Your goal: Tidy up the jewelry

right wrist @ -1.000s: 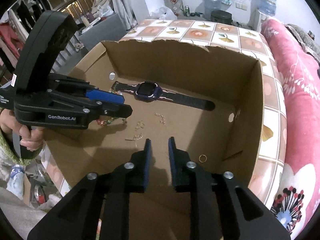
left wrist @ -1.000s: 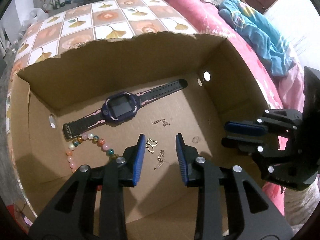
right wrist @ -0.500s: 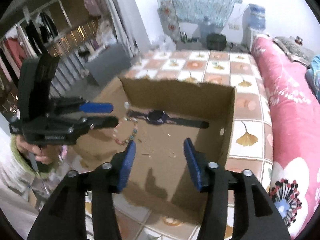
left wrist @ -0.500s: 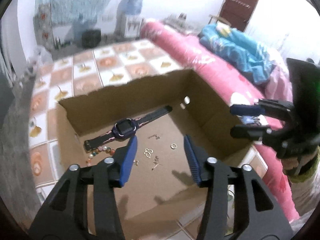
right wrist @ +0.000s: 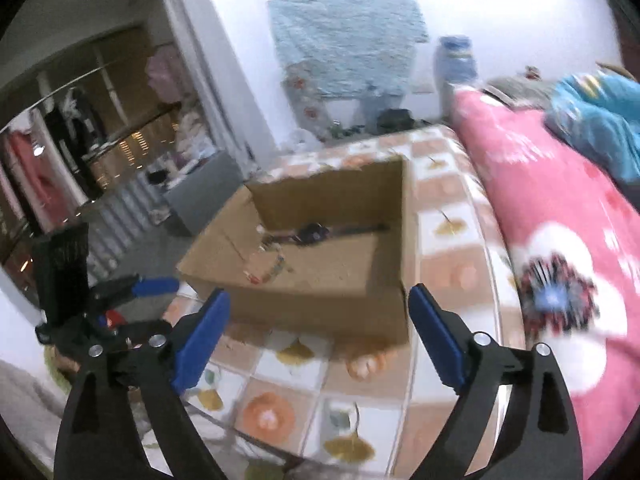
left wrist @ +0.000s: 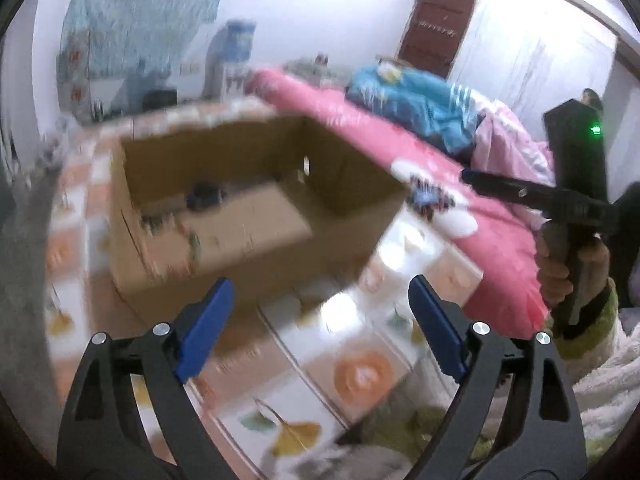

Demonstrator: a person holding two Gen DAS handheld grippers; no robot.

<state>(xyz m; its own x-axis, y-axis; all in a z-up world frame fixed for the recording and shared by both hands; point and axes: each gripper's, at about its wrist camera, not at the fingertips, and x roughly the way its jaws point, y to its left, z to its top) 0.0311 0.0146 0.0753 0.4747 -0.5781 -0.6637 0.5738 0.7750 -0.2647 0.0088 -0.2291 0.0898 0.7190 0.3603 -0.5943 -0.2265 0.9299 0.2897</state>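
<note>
Left tongs (left wrist: 320, 320): we see them spread wide, just opened, nothing between them.
Right tongs (right wrist: 318, 322): likewise released and empty.
Jewelry: watch (right wrist: 314, 233) and bead bracelet (right wrist: 274, 266) lie in the cardboard box (right wrist: 320, 304) on the tiled table (right wrist: 448, 272).
Progress: we judge sorting finished or paused.

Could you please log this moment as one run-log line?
left gripper: open, empty, jaws just opening | right gripper: open, empty, jaws just opening | cardboard box: watch inside

No legible text or labels anywhere.
</note>
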